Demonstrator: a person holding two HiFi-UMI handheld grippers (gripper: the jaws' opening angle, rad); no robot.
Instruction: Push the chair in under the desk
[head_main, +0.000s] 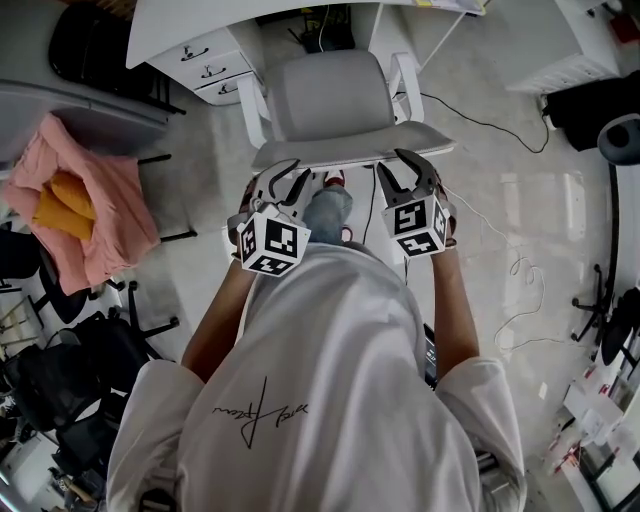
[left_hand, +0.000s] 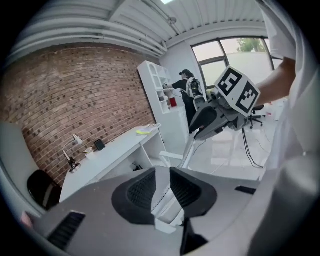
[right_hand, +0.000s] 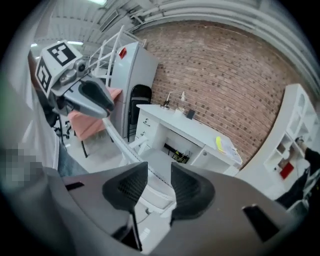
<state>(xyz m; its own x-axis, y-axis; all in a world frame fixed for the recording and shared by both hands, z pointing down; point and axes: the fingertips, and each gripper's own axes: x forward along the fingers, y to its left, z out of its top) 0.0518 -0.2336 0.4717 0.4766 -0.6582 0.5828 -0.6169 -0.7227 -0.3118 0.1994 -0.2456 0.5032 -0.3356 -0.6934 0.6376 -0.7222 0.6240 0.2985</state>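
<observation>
A pale grey office chair (head_main: 330, 95) stands in front of me, its seat facing the white desk (head_main: 200, 25). Both grippers are at the top edge of its backrest (head_main: 350, 152). My left gripper (head_main: 283, 180) (left_hand: 162, 187) straddles that edge near its left end, and the pale edge (left_hand: 163, 200) fills the narrow gap between the pads. My right gripper (head_main: 400, 170) (right_hand: 159, 185) sits near the right end. The backrest's thin rim (right_hand: 152, 175) crosses its wider gap at a slant, and the pads do not press on it.
A white drawer unit (head_main: 210, 65) stands under the desk, left of the chair. To the left are a chair draped in pink cloth (head_main: 90, 200) and black chairs (head_main: 70, 390). Cables (head_main: 520, 290) trail over the floor on the right. A person (left_hand: 187, 85) stands by a far shelf.
</observation>
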